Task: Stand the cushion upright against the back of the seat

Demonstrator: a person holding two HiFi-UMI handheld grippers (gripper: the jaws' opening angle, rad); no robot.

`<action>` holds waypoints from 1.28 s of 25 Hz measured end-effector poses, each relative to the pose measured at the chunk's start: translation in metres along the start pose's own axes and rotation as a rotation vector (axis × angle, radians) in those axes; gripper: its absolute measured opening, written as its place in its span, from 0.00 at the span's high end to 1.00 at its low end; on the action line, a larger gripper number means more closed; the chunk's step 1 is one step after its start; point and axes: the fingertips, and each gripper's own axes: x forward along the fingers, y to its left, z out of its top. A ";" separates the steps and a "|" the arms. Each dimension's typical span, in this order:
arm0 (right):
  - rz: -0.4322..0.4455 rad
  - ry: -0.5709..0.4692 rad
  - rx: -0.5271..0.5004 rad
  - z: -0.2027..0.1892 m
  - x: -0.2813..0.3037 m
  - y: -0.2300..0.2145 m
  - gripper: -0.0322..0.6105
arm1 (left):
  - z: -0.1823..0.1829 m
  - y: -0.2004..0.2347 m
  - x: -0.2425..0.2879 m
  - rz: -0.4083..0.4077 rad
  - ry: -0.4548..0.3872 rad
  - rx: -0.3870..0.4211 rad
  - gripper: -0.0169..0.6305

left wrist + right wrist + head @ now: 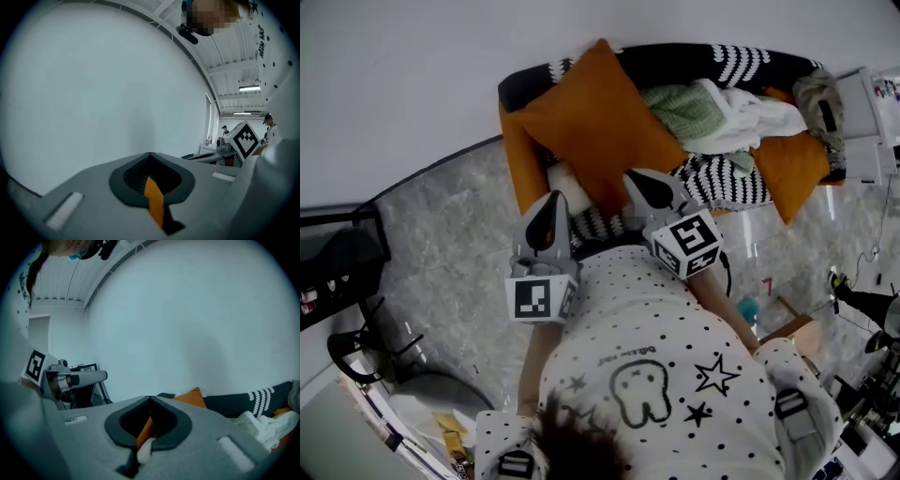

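Note:
A big orange cushion stands on one corner on the dark sofa and leans against its back at the left end. Its top corner shows in the right gripper view. My left gripper is shut with nothing held, just in front of the seat edge by a small white thing. In the left gripper view that gripper shows only an orange sliver through its slot. The right gripper hovers over the cushion's lower edge, and in its own view its jaws stand together, empty.
A pile of green and white cloths and a second orange cushion lie on the right of the seat, over a black-and-white patterned throw. A black stand is on the floor at left, a cardboard box at right.

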 end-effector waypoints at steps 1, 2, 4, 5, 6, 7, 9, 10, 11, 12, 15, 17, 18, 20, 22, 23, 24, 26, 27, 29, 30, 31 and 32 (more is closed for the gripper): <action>0.017 0.013 0.000 -0.002 0.003 0.005 0.95 | -0.002 0.001 -0.001 -0.005 0.005 -0.009 0.97; 0.037 0.028 0.001 -0.005 0.006 0.011 0.95 | -0.004 0.002 -0.002 -0.013 0.012 -0.019 0.97; 0.076 0.065 0.005 -0.012 0.013 0.023 0.95 | -0.010 0.005 -0.004 -0.032 0.025 -0.033 0.97; 0.091 0.083 0.005 -0.016 0.015 0.029 0.95 | -0.012 0.006 -0.006 -0.041 0.034 -0.032 0.97; 0.105 0.098 0.002 -0.019 0.017 0.035 0.95 | -0.015 0.006 -0.007 -0.051 0.042 -0.028 0.97; 0.116 0.111 -0.004 -0.021 0.019 0.041 0.95 | -0.017 0.006 -0.008 -0.061 0.049 -0.025 0.97; 0.136 0.132 -0.016 -0.026 0.021 0.049 0.95 | -0.018 0.005 -0.008 -0.077 0.055 -0.022 0.97; 0.144 0.143 -0.020 -0.028 0.022 0.052 0.95 | -0.018 0.005 -0.007 -0.083 0.055 -0.021 0.97; 0.151 0.155 -0.023 -0.030 0.023 0.055 0.95 | -0.018 0.004 -0.007 -0.090 0.056 -0.019 0.97; 0.156 0.168 -0.025 -0.033 0.023 0.058 0.95 | -0.018 0.003 -0.008 -0.096 0.057 -0.019 0.97; 0.155 0.192 -0.033 -0.038 0.022 0.060 0.95 | -0.018 0.000 -0.006 -0.118 0.057 -0.013 0.97; 0.145 0.192 -0.035 -0.039 0.021 0.058 0.95 | -0.017 -0.002 -0.003 -0.127 0.058 -0.012 0.97; 0.138 0.189 -0.035 -0.039 0.020 0.056 0.96 | -0.017 -0.004 -0.002 -0.130 0.059 -0.012 0.97; 0.128 0.181 -0.036 -0.040 0.017 0.053 0.95 | -0.018 -0.009 0.000 -0.143 0.060 -0.011 0.97; 0.125 0.170 -0.043 -0.039 0.015 0.050 0.96 | -0.019 -0.013 0.002 -0.155 0.060 -0.016 0.97; 0.126 0.165 -0.049 -0.038 0.015 0.050 0.95 | -0.019 -0.014 0.003 -0.157 0.062 -0.016 0.97; 0.128 0.161 -0.054 -0.037 0.015 0.050 0.96 | -0.018 -0.016 0.004 -0.157 0.064 -0.014 0.97; 0.127 0.162 -0.061 -0.035 0.016 0.049 0.95 | -0.017 -0.019 0.005 -0.163 0.066 0.000 0.97; 0.128 0.166 -0.065 -0.036 0.016 0.048 0.95 | -0.017 -0.020 0.005 -0.168 0.063 0.007 0.97; 0.131 0.170 -0.072 -0.037 0.017 0.047 0.95 | -0.016 -0.022 0.007 -0.169 0.054 0.012 0.97; 0.133 0.169 -0.076 -0.037 0.018 0.046 0.95 | -0.015 -0.022 0.008 -0.166 0.053 0.013 0.97; 0.133 0.166 -0.078 -0.036 0.019 0.045 0.95 | -0.014 -0.021 0.009 -0.165 0.053 0.014 0.97; 0.132 0.164 -0.079 -0.036 0.020 0.044 0.95 | -0.013 -0.020 0.010 -0.163 0.053 0.015 0.97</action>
